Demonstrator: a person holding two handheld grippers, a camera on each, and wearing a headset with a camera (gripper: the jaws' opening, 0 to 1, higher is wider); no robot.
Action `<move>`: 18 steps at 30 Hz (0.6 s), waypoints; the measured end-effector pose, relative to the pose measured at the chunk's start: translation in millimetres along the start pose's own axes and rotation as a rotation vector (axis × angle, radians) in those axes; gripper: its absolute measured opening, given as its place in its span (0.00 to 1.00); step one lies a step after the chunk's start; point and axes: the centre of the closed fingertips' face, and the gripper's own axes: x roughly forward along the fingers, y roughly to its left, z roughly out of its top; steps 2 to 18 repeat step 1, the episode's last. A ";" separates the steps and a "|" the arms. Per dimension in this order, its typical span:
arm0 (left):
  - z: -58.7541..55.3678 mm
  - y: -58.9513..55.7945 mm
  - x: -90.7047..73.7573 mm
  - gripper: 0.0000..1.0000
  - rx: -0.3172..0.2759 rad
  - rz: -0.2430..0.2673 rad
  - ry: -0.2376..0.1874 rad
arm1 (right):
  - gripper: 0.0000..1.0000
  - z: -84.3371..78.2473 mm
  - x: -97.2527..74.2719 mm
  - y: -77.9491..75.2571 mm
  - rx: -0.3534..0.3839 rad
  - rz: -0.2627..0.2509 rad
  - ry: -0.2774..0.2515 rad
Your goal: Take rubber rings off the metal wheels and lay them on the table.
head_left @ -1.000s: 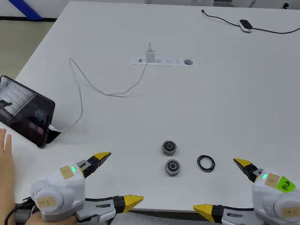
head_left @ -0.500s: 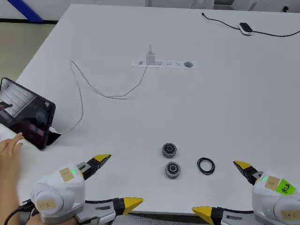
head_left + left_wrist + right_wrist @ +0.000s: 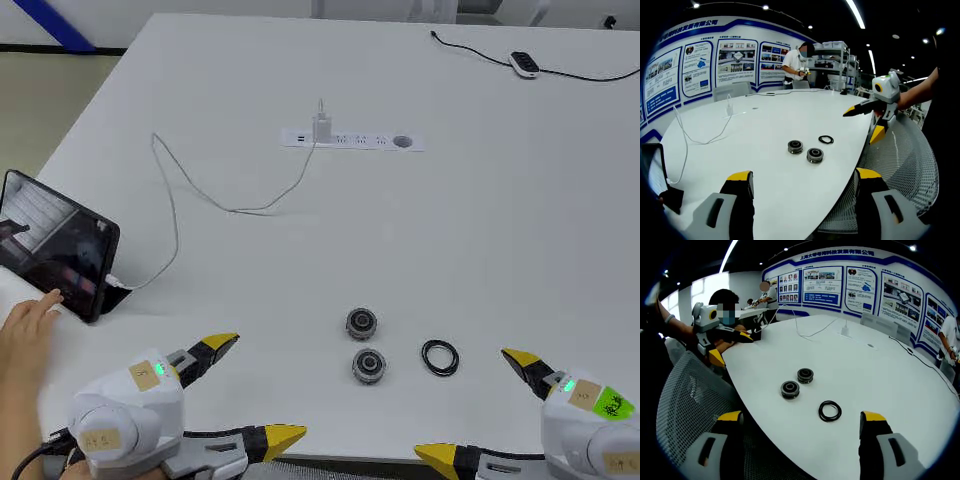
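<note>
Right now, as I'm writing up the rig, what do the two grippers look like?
Both the left gripper and the right gripper have rounded white bodies, dark jaws with yellow tips and a small green light. The left carries tan labels and a black cable behind; the right a tan label and a bright green sticker.
</note>
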 end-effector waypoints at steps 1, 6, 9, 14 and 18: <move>0.1 0.0 0.0 0.84 -0.001 0.000 -0.001 | 0.97 0.3 0.1 0.3 0.001 0.000 -0.001; 0.1 0.0 0.0 0.84 -0.001 0.000 -0.001 | 0.97 0.3 0.1 0.3 0.001 0.000 -0.001; 0.1 0.0 0.0 0.84 -0.001 0.000 -0.001 | 0.97 0.3 0.1 0.3 0.001 0.000 -0.001; 0.1 0.0 0.0 0.84 -0.001 0.000 -0.001 | 0.97 0.3 0.1 0.3 0.001 0.000 -0.001; 0.1 0.0 0.0 0.84 -0.001 0.000 -0.001 | 0.97 0.3 0.1 0.3 0.001 0.000 -0.001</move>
